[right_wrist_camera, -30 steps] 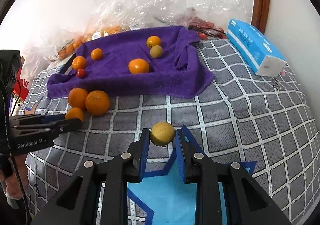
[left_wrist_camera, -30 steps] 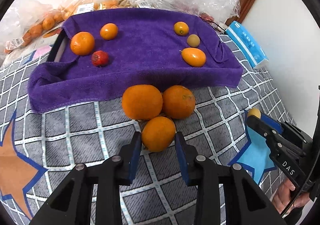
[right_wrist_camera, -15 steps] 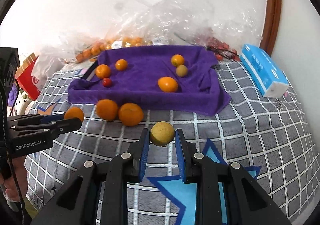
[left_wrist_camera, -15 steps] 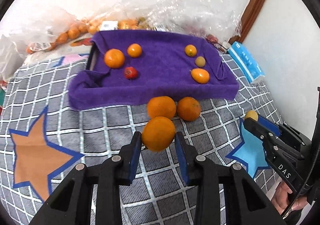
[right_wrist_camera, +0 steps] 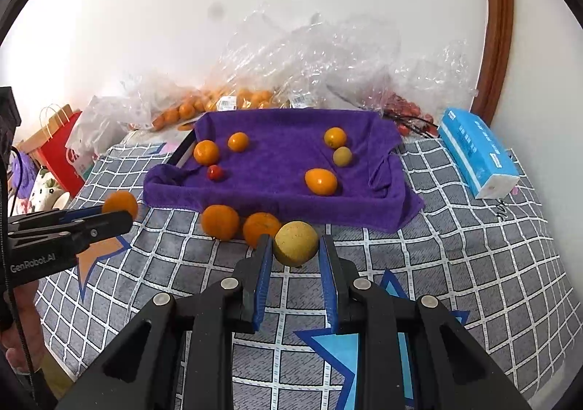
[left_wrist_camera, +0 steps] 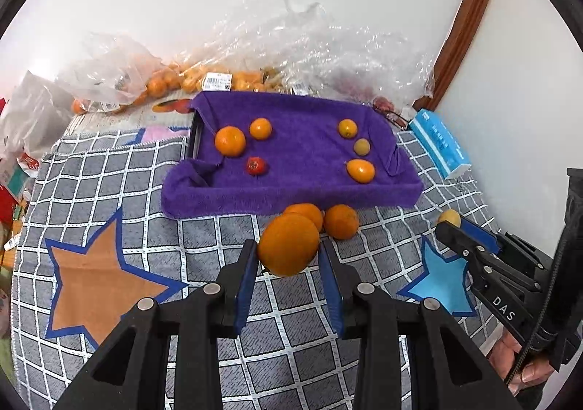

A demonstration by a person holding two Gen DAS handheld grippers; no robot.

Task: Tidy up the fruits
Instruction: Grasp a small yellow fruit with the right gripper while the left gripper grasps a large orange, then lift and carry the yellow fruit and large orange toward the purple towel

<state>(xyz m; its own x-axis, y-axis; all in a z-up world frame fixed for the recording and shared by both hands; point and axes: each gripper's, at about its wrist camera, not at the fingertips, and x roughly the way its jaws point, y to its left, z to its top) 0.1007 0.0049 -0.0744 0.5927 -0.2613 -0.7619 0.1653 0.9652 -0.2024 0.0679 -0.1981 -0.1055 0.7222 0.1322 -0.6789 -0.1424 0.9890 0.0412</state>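
Note:
My left gripper (left_wrist_camera: 288,257) is shut on an orange (left_wrist_camera: 288,249) and holds it above the checked cloth. My right gripper (right_wrist_camera: 296,250) is shut on a yellow fruit (right_wrist_camera: 296,243), also lifted; it shows at the right of the left wrist view (left_wrist_camera: 449,217). A tray draped with a purple towel (left_wrist_camera: 298,151) holds several fruits: oranges (left_wrist_camera: 230,140), a small red fruit (left_wrist_camera: 255,166), and a greenish one (left_wrist_camera: 361,146). Two oranges (right_wrist_camera: 220,222) lie on the cloth in front of the tray.
Clear plastic bags with small oranges (left_wrist_camera: 189,82) and red fruit (right_wrist_camera: 408,107) pile up behind the tray against the wall. A blue tissue pack (right_wrist_camera: 477,158) lies at the right. A red paper bag (right_wrist_camera: 62,151) stands at the far left.
Both grippers have lifted and pulled back with their fruits. The orange in the left gripper has left the two others on the cloth.

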